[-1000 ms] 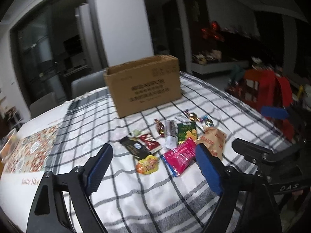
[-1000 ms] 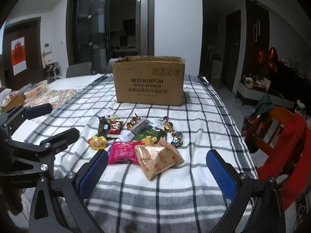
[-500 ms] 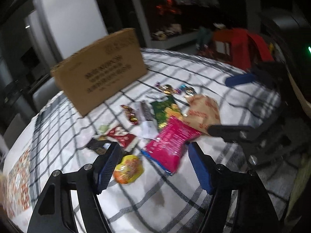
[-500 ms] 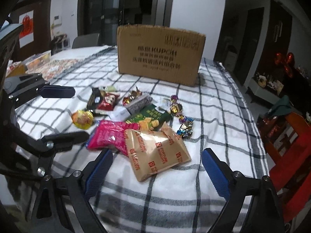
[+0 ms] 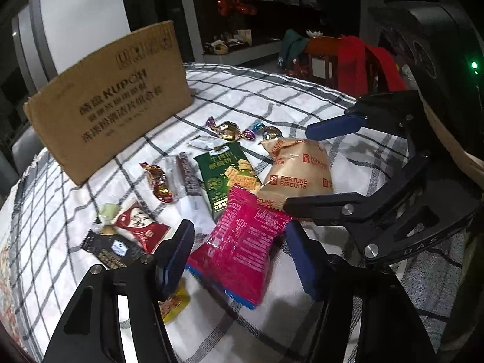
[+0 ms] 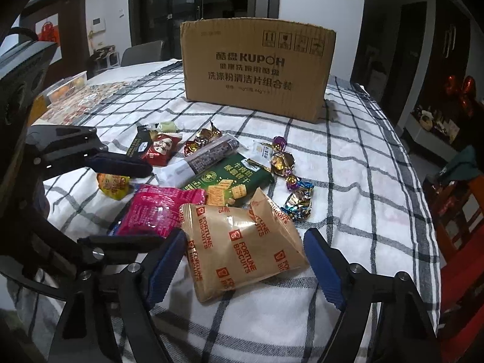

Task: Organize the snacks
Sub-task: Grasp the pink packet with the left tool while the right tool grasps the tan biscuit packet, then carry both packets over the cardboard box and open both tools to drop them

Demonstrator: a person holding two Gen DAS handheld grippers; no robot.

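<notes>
Snack packets lie in a loose pile on a checked tablecloth [image 6: 348, 157]. My left gripper [image 5: 239, 257] is open, its jaws on either side of the pink packet [image 5: 245, 245]. My right gripper [image 6: 245, 263] is open, its jaws on either side of the tan Fortune Biscuits bag [image 6: 239, 245], which also shows in the left wrist view [image 5: 299, 169]. Beyond lie a green cracker packet [image 6: 230, 181], wrapped candies [image 6: 284, 163], a red packet [image 6: 160, 148] and a yellow packet [image 6: 113, 184]. A cardboard box [image 6: 257, 66] stands behind the pile.
A red chair [image 5: 357, 57] stands off the table's right side. A patterned mat and a plastic container [image 6: 68, 86] lie at the far left. The table's right edge drops off near the candies.
Both grippers have moved forward and down over the pile. The left now brackets the pink packet and the right brackets the tan bag. Both stay open.
</notes>
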